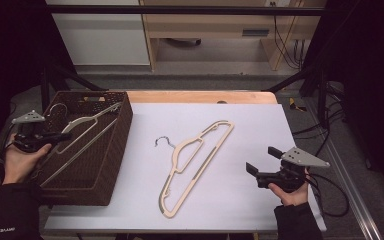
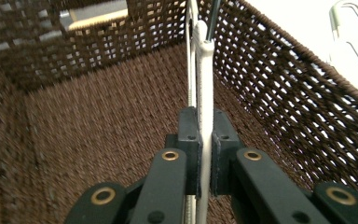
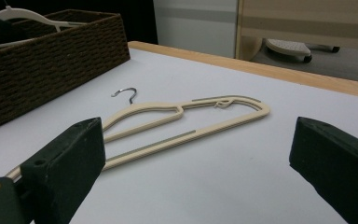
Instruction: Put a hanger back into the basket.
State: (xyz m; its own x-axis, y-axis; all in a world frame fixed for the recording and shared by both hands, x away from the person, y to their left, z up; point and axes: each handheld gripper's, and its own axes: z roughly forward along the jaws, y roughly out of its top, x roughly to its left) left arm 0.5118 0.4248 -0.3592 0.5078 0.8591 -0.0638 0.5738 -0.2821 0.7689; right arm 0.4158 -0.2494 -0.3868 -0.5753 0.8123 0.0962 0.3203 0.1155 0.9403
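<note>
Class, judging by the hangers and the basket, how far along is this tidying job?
Nothing is fully put away yet. In hand: the left gripper clamps a white hanger inside the wicker basket. Left: the beige hanger lies on the table, the open right gripper beside it.

Nothing legible anywhere; only a faint pale mark on the left sleeve (image 1: 5, 230) at about 7 o'clock in the high view, too small and blurred to read; no lettering, numbers or brand marks to be made out elsewhere in the high view or in the two gripper views.
</note>
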